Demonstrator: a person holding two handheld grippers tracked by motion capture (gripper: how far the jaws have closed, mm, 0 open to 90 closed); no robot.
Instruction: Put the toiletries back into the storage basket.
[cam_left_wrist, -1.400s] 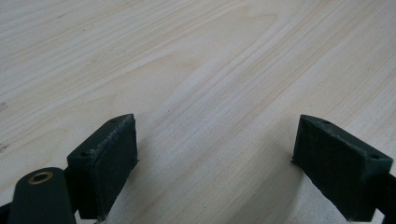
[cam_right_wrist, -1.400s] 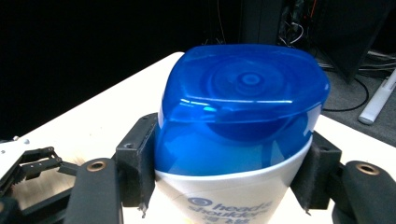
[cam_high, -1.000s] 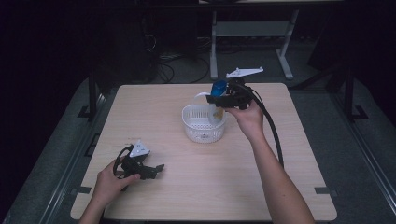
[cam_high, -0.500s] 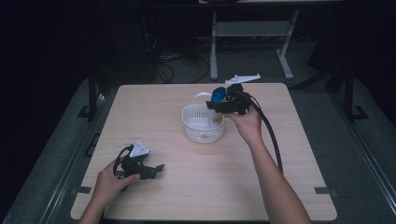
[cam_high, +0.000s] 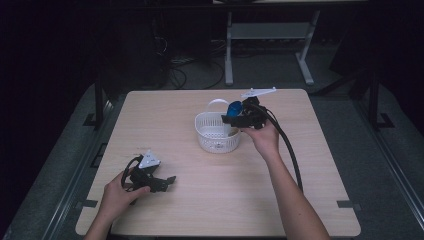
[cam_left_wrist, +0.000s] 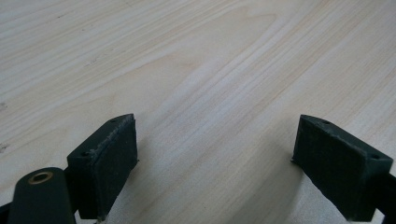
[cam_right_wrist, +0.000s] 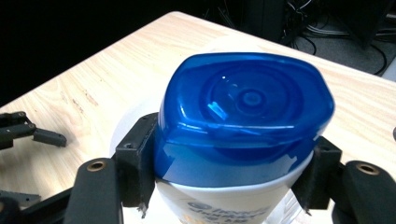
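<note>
A white bottle with a blue cap (cam_right_wrist: 243, 112) sits between the pads (cam_right_wrist: 135, 163) of my right gripper (cam_right_wrist: 229, 172), which is shut on it just below the cap. In the high view the bottle (cam_high: 233, 107) is held at the far right rim of a white plastic basket (cam_high: 205, 122) with a handle, its lower part hidden inside the basket. My right gripper (cam_high: 235, 119) hangs over that rim. My left gripper (cam_high: 167, 181) rests on the table near the front left. Its jaws (cam_left_wrist: 215, 168) stand wide open over bare wood.
The light wooden table (cam_high: 200, 210) has free room all around the basket. A metal stand (cam_high: 270, 35) and cables lie on the dark floor behind the table. The left gripper (cam_right_wrist: 28, 133) also appears far off in the right gripper view.
My right hand has come down with the bottle, lowering it into the basket's right side. The left hand and its gripper have stayed where they were.
</note>
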